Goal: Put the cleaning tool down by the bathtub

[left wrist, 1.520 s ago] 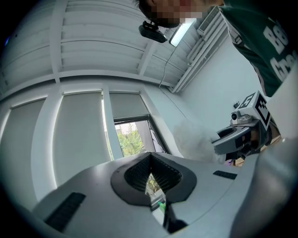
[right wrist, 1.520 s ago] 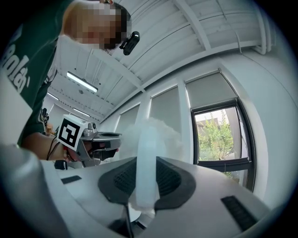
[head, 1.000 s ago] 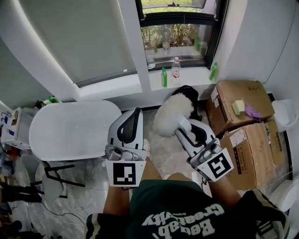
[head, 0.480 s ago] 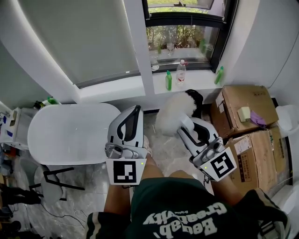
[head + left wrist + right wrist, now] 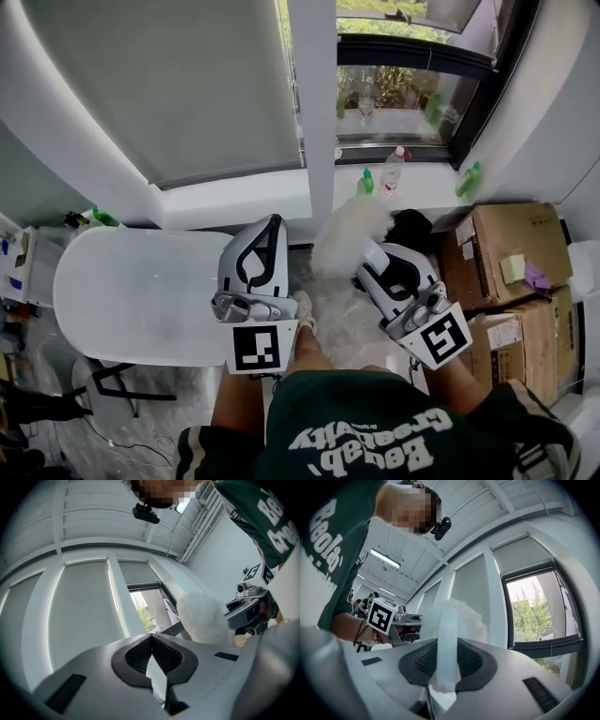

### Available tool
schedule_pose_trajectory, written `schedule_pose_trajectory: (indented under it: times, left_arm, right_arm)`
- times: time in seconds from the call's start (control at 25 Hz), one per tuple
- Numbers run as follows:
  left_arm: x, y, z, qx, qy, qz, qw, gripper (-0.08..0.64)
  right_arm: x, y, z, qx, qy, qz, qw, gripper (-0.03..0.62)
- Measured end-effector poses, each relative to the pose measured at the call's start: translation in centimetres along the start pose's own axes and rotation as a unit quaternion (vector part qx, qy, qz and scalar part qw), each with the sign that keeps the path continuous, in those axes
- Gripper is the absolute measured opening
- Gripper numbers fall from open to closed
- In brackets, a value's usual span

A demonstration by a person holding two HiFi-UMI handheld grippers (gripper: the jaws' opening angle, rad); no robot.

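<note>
Over the last second my view has swung forward. The bathtub (image 5: 141,291) now sits right under my left tool (image 5: 272,223), and the window and boxes have slid away to the right of the tub. The grip has not changed. My right tool (image 5: 373,255) is still clamped on the duster's white handle, and the right gripper view shows the handle standing up between the pads (image 5: 445,663).

The duster (image 5: 349,234) points away from me with its fluffy head up in the air, just off the tub's right end and not touching the floor. My left tool is closed on nothing, with its jaws meeting at a seam in its own view (image 5: 151,639).

I read this as the approach being nearly done. I am close enough to the tub, and what is left is to lower the duster to the floor by the tub's right end and let go.

**Count:**
- One duster.
- One tub.
- Two tools.
- Three bottles on the sill beyond the tub's right end: two green (image 5: 367,180) and one clear (image 5: 394,169).
- Two cardboard boxes (image 5: 511,244), well right of the tub.
</note>
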State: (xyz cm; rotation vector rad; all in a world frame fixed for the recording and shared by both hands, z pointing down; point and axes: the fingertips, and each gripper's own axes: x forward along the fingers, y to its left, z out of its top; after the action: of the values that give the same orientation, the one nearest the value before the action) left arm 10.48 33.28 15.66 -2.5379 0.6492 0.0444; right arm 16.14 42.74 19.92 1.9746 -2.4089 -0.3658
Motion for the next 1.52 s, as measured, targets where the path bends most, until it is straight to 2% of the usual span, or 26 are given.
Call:
schedule_pose_trajectory:
  times: [0.24,0.52,0.84,1.52]
  left_arm:
    - [6.4,7.3,-5.9,-0.009,0.026,-0.003,0.9996,0.009]
    - [13.6,11.7,-10.1,-0.012,0.028,-0.03,0.9991,0.009]
    - [16.9,15.1,-11.8,-0.029,0.019,-0.019,0.9992,0.009]
    - [20.7,20.5,-17.0,-0.057,0.032,-0.003,0.9978,0.009]
  right_arm:
    - [10.7,-3.3,-2.0,0.015,0.003,0.01,1.0,0.092]
    - [18.8,-7.4,-4.0,0.015,0.02,0.003,1.0,0.092]
    - [22.4,-10.1,-4.8,0.02,0.045,-0.01,0.999,0.092]
    - [29.8,-11.6,-6.7,0.011,0.068,0.02,0.997,0.092]
